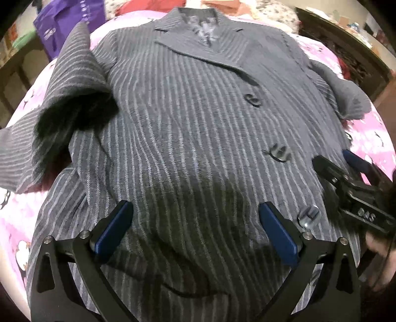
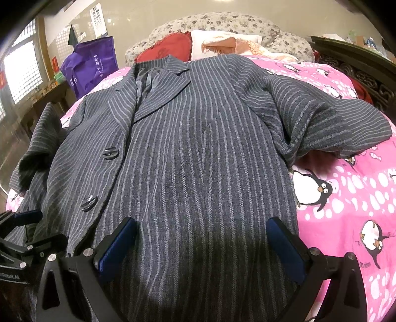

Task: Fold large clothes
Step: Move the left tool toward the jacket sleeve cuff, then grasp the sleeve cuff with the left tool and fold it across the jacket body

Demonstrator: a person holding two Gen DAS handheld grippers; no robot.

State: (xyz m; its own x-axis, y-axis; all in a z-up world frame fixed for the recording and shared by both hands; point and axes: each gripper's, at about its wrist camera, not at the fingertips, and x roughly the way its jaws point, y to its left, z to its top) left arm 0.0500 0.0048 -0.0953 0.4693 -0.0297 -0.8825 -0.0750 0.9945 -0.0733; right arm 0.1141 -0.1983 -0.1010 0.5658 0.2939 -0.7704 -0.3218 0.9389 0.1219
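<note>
A grey pinstriped coat (image 1: 188,138) lies front-up on a bed covered by a pink penguin-print bedspread (image 2: 346,193). The coat's long axis runs straight away from both cameras: its collar (image 1: 195,14) points to the far end of the bed, toward the red cushion (image 2: 165,50) and the floral pillow (image 2: 222,22), and its hem lies nearest the claws. Three dark buttons run down the front, the top button (image 1: 253,99) closest to the collar, the bottom one nearest the hem. The lapels are laid open just below the collar.

On the coat's one side, toward the purple bag (image 2: 91,64), a sleeve (image 1: 71,89) is bent up and doubled over, its dark cuff opening facing the hem. The other sleeve (image 2: 321,121) is folded over at the opposite side, its end resting on the bedspread.

The left claw (image 1: 195,230) hovers over the coat's lower front, its blue-padded fingers (image 1: 112,231) spread wide with nothing between them. The right claw (image 2: 201,250) hangs over the coat's lower part beside the bare bedspread, likewise spread wide and empty. A hand (image 1: 378,262) holds the right claw at the coat's edge.
</note>
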